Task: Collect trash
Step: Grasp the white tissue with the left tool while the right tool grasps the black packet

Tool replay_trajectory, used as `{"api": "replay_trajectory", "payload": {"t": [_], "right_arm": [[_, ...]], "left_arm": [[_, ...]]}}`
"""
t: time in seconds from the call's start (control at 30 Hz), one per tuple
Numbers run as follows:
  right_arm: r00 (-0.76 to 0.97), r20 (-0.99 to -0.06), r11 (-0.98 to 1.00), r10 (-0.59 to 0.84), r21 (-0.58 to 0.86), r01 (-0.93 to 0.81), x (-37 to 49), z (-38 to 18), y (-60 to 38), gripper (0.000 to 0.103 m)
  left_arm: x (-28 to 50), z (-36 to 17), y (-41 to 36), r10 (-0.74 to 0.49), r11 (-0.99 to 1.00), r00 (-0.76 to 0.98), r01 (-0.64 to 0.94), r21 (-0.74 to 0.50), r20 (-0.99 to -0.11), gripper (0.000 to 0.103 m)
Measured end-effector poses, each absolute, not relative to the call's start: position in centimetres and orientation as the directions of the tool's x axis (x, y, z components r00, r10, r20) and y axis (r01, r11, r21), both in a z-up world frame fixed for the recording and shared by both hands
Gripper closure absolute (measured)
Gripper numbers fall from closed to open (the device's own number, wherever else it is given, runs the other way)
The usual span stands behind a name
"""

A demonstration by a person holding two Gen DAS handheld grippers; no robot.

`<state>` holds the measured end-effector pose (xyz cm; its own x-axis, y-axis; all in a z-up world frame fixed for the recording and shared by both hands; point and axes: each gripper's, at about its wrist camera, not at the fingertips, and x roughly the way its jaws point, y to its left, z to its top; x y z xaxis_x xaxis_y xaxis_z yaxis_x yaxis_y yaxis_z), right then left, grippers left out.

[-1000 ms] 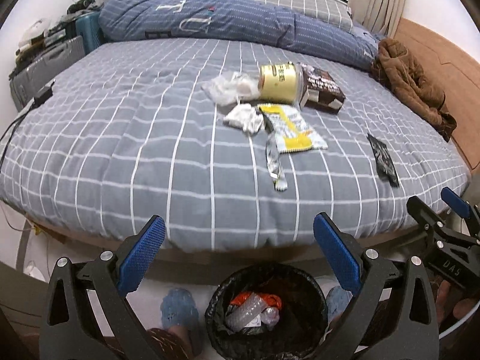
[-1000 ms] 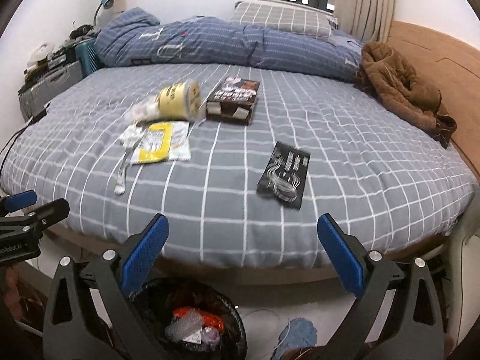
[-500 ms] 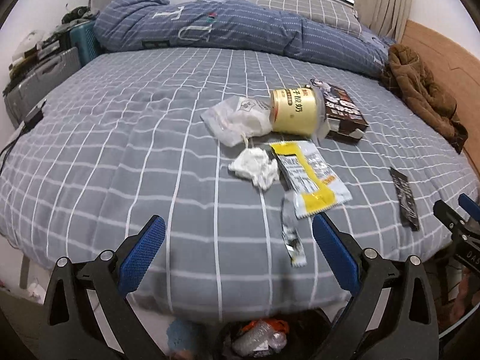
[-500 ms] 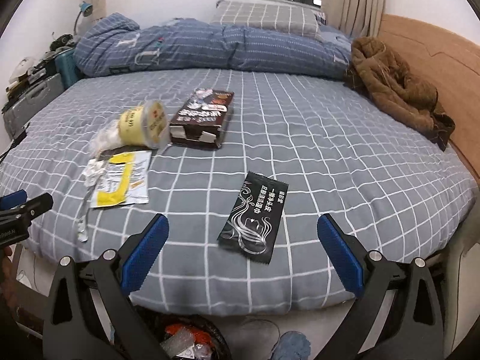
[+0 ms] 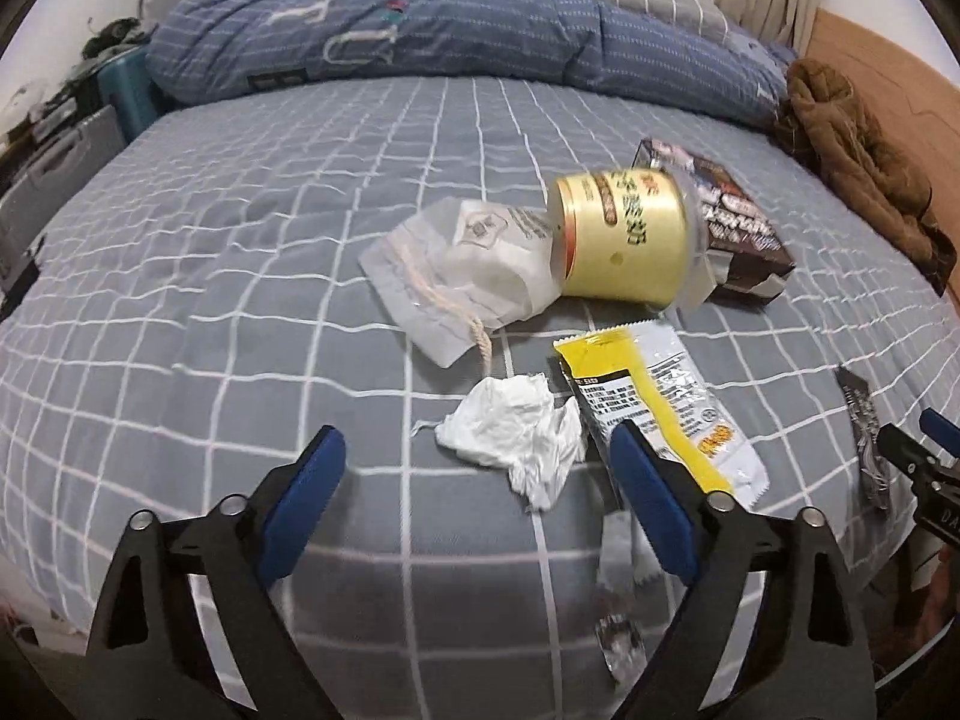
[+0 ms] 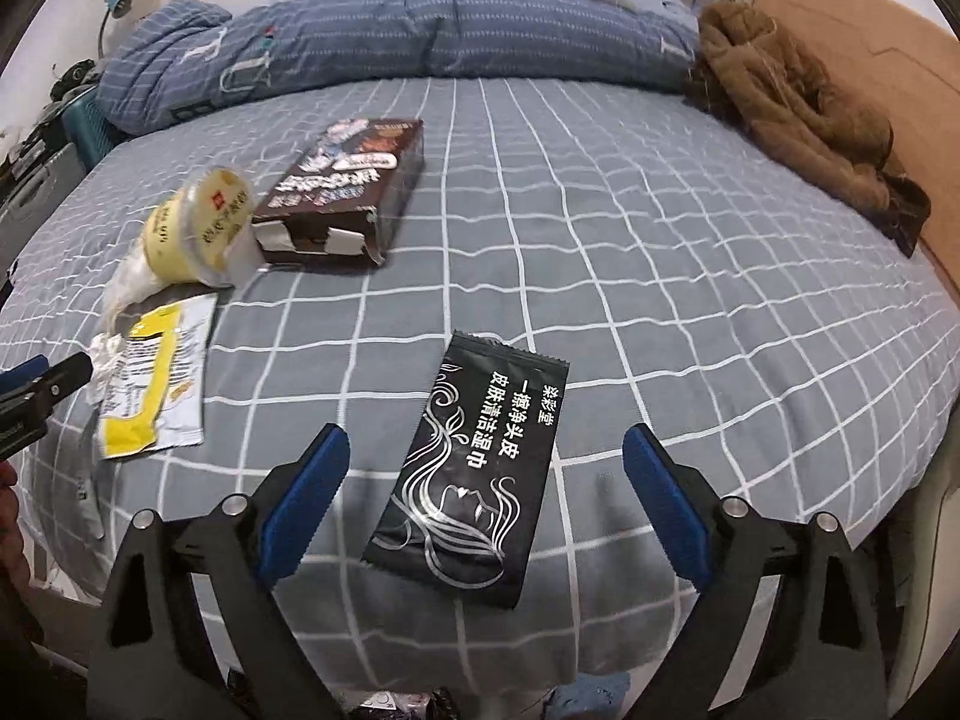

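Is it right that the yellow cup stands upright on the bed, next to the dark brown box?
Not quite. The yellow cup lies on its side, not upright, as the left wrist view shows. It is indeed on the bed, next to the dark brown box.

Under my jaws is a bed (image 6: 630, 228) in a grey sheet with white checks. On it I see 1 crumpled tissue (image 5: 516, 429), a yellow packet (image 5: 660, 408), a clear pouch (image 5: 468, 264), a yellow tub (image 5: 624, 240) on its side, a dark box (image 6: 354, 180), a black sachet (image 6: 474, 474), a brown garment (image 6: 798, 114) and a rolled blue duvet (image 6: 420, 36).
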<state>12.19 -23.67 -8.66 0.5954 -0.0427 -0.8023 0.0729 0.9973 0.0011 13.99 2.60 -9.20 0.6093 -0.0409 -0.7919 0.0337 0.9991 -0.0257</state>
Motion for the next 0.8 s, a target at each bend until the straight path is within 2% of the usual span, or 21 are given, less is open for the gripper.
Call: {"api": "replay_trajectory", "payload": {"t": [0.23,0.3,0.4,0.5,0.67,0.8], "right_arm": [[0.542,-0.840,0.996,0.001,0.049,0.073,13.7,-10.4,-23.9,0.028],[0.526,-0.850,0.995,0.015,0.062,0.073,13.9,-10.8,-23.8,0.031],[0.520,-0.854,0.995,0.021,0.068,0.072,14.0,-11.0,-23.7,0.035],[0.514,-0.857,0.995,0.032,0.076,0.065,14.1,-11.1,-23.6,0.044],[0.503,-0.862,0.992,0.061,0.110,0.067,14.2,-11.4,-23.8,0.056],[0.504,-0.861,0.991,0.068,0.118,0.067,14.2,-11.3,-23.9,0.062]], "left_arm": [[16.0,-10.3,2.3,-0.051,0.998,0.585,0.054,-0.024,-0.809,0.034],[16.4,-10.7,2.4,-0.053,0.998,0.574,0.050,-0.030,-0.817,0.045],[16.7,-11.1,2.5,-0.050,0.999,0.566,0.039,-0.033,-0.823,0.053],[16.8,-11.2,2.3,-0.042,0.999,0.564,0.037,-0.026,-0.825,0.064],[16.7,-11.3,2.2,-0.040,0.999,0.559,0.029,-0.029,-0.828,0.072],[16.5,-11.2,2.4,-0.041,0.999,0.559,0.025,-0.033,-0.828,0.074]]}}
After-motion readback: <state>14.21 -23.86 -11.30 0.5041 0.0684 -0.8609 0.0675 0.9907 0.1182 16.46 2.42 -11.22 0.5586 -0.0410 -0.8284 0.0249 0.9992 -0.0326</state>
